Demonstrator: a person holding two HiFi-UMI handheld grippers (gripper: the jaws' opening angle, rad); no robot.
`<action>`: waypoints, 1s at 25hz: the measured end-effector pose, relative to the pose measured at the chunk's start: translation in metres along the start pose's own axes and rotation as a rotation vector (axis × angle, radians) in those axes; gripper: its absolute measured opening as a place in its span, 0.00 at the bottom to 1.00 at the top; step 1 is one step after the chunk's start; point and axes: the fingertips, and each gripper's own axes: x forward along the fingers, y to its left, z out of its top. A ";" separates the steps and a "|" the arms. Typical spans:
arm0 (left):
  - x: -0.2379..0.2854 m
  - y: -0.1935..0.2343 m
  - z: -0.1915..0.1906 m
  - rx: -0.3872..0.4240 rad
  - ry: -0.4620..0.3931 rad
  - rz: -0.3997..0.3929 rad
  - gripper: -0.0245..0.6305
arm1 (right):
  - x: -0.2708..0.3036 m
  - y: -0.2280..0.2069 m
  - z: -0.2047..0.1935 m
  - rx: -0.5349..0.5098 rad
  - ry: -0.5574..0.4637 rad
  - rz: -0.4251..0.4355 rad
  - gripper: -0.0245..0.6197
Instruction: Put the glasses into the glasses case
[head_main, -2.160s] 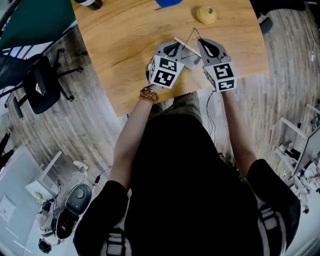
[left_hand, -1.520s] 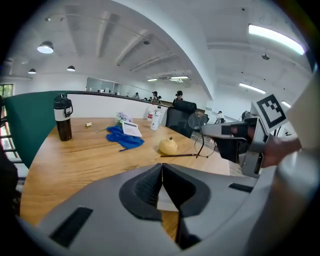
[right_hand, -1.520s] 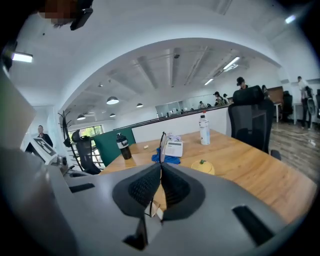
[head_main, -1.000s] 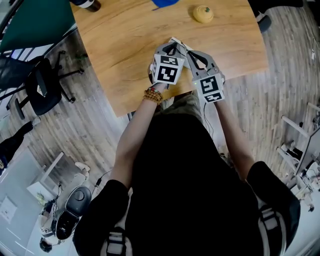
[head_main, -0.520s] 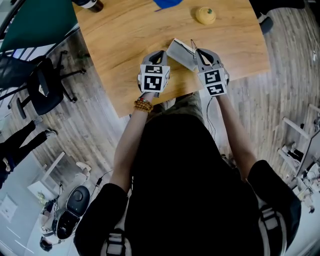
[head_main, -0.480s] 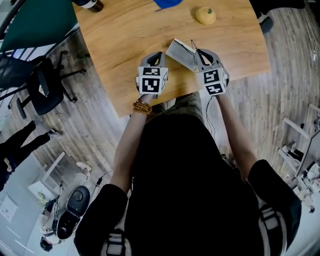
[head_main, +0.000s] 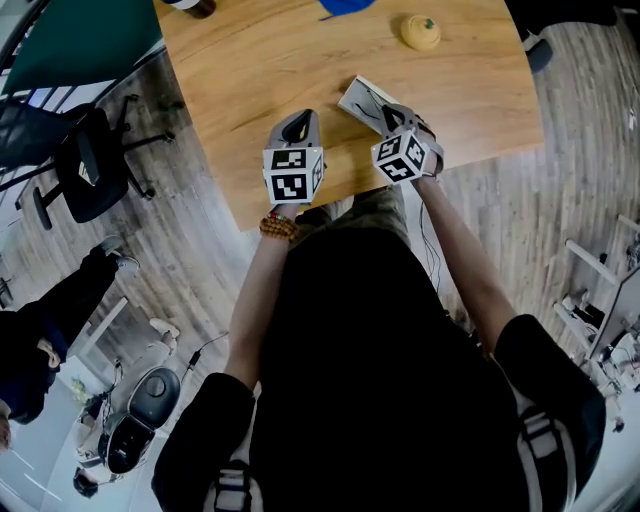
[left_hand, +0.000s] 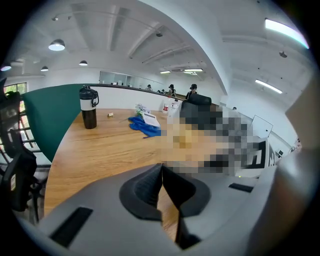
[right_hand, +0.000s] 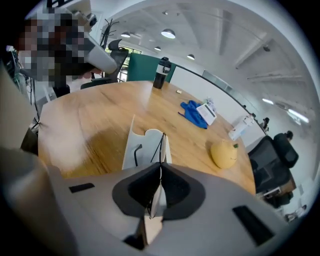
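Glasses (right_hand: 156, 199) in right tongs (right_hand: 160, 171) point along the case (right_hand: 149, 144).

Smooth wood-grain table (head_main: 230, 70); matt pale glasses case (right_hand: 131, 143); thin dark wire glasses (right_hand: 159, 146)

Glasses case (head_main: 362, 100) on table (head_main: 240, 70) before fruit (head_main: 420, 31)
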 end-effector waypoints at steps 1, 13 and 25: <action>0.000 -0.002 -0.001 0.004 -0.001 -0.004 0.07 | 0.003 0.002 0.000 -0.009 0.009 0.000 0.06; 0.006 -0.019 -0.003 0.036 0.010 -0.045 0.07 | -0.009 0.024 0.011 0.083 -0.051 0.263 0.14; 0.011 -0.026 -0.003 0.050 0.017 -0.058 0.07 | -0.003 -0.003 -0.002 0.140 -0.023 0.377 0.34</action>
